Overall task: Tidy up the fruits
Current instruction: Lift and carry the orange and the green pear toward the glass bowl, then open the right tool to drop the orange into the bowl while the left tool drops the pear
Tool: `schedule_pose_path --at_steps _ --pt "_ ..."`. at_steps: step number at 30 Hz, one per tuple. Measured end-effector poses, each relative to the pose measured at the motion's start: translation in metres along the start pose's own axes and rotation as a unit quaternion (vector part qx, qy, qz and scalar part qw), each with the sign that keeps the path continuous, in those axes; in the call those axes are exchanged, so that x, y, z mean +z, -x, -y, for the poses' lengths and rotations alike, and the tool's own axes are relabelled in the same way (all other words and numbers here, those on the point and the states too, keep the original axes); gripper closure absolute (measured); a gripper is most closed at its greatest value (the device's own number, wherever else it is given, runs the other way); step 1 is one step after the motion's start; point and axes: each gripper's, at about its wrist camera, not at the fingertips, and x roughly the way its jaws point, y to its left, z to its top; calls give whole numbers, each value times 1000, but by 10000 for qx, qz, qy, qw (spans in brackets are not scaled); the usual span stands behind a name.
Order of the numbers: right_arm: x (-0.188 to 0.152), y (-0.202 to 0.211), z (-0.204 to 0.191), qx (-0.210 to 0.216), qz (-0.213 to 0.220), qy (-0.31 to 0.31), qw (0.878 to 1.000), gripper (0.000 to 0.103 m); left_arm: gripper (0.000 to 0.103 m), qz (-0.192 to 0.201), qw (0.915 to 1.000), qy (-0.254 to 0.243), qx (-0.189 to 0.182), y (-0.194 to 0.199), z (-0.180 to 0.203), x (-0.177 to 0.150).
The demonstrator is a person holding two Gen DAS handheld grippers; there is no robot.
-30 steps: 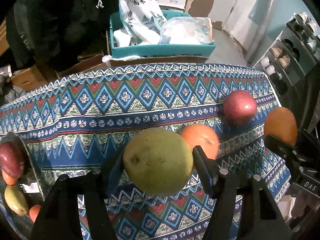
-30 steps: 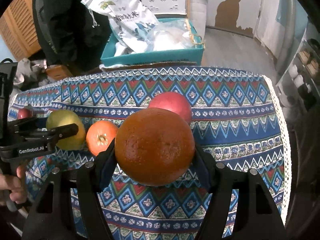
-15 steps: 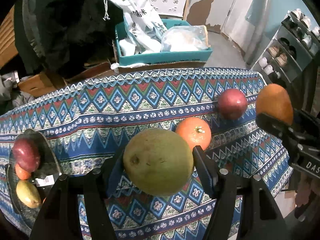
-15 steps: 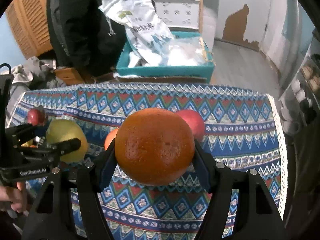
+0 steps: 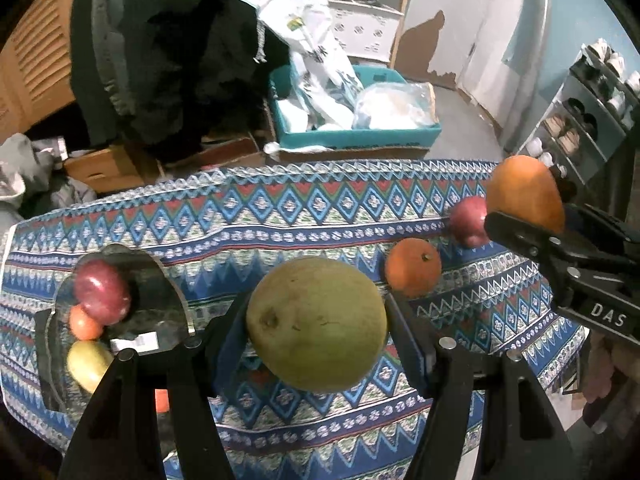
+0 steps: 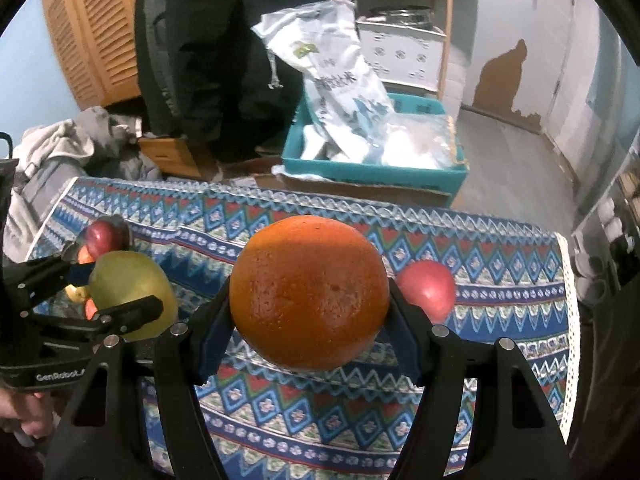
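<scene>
My left gripper (image 5: pixel 316 328) is shut on a round green fruit (image 5: pixel 316 322), held above the patterned tablecloth (image 5: pixel 280 216). The right gripper (image 6: pixel 310 300) is shut on a large orange (image 6: pixel 310 292); in the left wrist view it appears at the right edge with that orange (image 5: pixel 526 194). On the cloth lie a small orange (image 5: pixel 414 267) and a red apple (image 5: pixel 468 220), the apple (image 6: pixel 428 288) also showing in the right wrist view. At the left a glass plate (image 5: pixel 160 300) holds a red apple (image 5: pixel 102 296), a small orange fruit (image 5: pixel 84 324) and a yellow-green fruit (image 5: pixel 88 364).
Beyond the table's far edge a teal box (image 5: pixel 352 136) holds white bags. A person in dark clothes (image 6: pixel 208 52) stands behind the table. Cardboard boxes (image 5: pixel 108 168) and grey cloth lie on the floor at left. A shelf rack (image 5: pixel 588 120) stands at right.
Both grippers have risen and drawn back from the table with their fruits still held. The plate at the left has come further into view.
</scene>
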Motion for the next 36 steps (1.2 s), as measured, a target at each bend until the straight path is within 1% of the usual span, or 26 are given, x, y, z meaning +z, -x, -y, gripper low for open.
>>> schedule_pose_path --at_steps 8,14,16,20,31,36 --pt "12 -5 -37 250 3 207 9995 34 35 187 9994 266 130 26 -35 -7" --pt "21 -14 -67 443 -32 390 9983 34 35 268 9982 443 293 35 -62 -15" --pt "23 -17 -78 519 -38 455 9976 34 35 257 9978 539 293 36 -71 -17" --pt "28 -24 -97 682 -73 562 9961 34 35 240 9968 647 404 35 -87 -24" --pt "34 -59 -143 1014 -369 726 9915 34 35 95 9929 1039 569 26 -131 -37" --pt "35 -73 -161 1130 -493 837 9888 34 35 15 9904 1226 637 16 -154 -43"
